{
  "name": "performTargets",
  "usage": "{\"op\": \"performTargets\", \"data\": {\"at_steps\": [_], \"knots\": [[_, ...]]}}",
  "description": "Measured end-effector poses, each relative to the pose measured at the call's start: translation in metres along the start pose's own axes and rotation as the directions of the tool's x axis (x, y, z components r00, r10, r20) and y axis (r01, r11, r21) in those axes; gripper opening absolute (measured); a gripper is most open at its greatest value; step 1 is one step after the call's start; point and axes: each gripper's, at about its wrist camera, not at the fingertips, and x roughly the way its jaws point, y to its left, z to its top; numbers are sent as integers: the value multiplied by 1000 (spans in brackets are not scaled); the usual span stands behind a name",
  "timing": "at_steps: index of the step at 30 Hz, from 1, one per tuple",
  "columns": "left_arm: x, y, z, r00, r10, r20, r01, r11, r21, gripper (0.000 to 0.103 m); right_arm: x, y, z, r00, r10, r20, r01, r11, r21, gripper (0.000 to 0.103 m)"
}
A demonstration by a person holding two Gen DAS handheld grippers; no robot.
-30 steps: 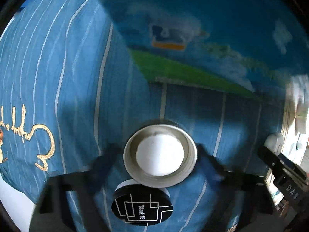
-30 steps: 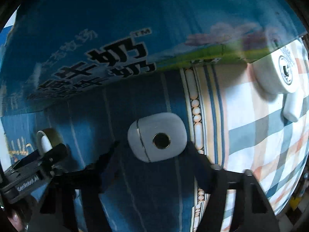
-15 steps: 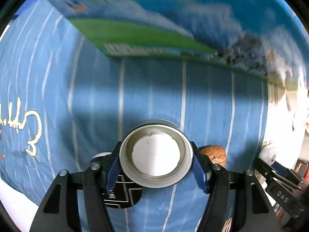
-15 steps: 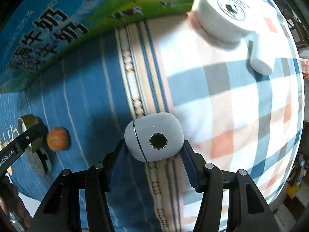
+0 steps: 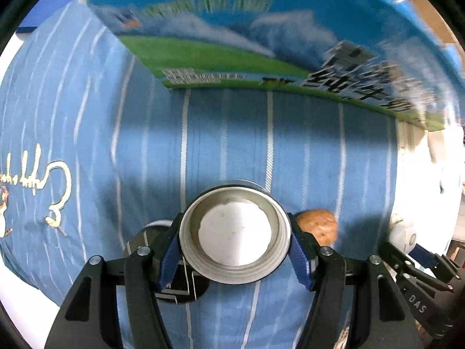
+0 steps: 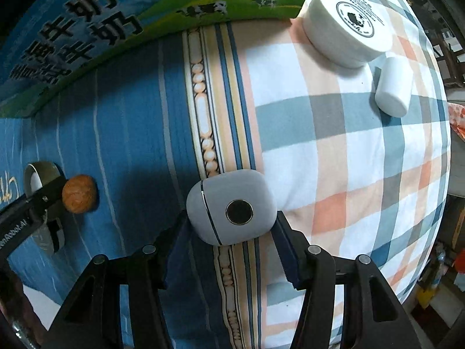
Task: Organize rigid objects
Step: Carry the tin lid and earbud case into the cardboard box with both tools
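Observation:
My left gripper [image 5: 234,245] is shut on a round metal lid [image 5: 234,234] with a white inner disc, held above the blue striped cloth [image 5: 226,145]. A brown walnut [image 5: 318,224] lies just right of it; it also shows in the right wrist view [image 6: 79,193]. A black round tin [image 5: 180,285] lies under the left fingers. My right gripper [image 6: 231,232] is shut on a grey earbud case [image 6: 232,206], above the cloth's patterned border. The blue milk carton box [image 5: 261,37] stands behind; it also shows in the right wrist view [image 6: 87,29].
A white round jar [image 6: 348,32] and a small white cylinder [image 6: 393,87] lie on the checked cloth [image 6: 363,174] at the far right. The other gripper [image 5: 418,279] shows at the right edge of the left wrist view. The bed edge is at the left [image 5: 17,296].
Both grippers have pulled back from the box with their objects. The walnut has come into view. The right gripper has swung right, over the border and the checked cloth.

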Motion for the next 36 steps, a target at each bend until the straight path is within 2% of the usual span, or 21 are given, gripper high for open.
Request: {"op": "performTargets", "data": {"at_steps": [4, 10, 17, 25, 36], "knots": [[-30, -2, -13, 999, -14, 48, 14, 1000, -4, 62, -17, 6, -20, 999, 16, 28, -16, 1000, -19, 58], [-84, -14, -39, 990, -54, 128, 52, 998, 24, 62, -66, 13, -43, 992, 54, 114, -46, 996, -72, 58], [-155, -21, -58, 970, -107, 217, 98, 994, 54, 62, -144, 6, -62, 966, 104, 235, -77, 990, -122, 58], [-197, -16, -62, 942, -127, 310, 108, 991, 79, 62, -214, -14, -67, 933, 136, 333, -88, 984, -155, 58], [-244, -20, -64, 905, -164, 392, 138, 986, 94, 62, -255, -12, -70, 901, 185, 393, -116, 974, -193, 58]]}}
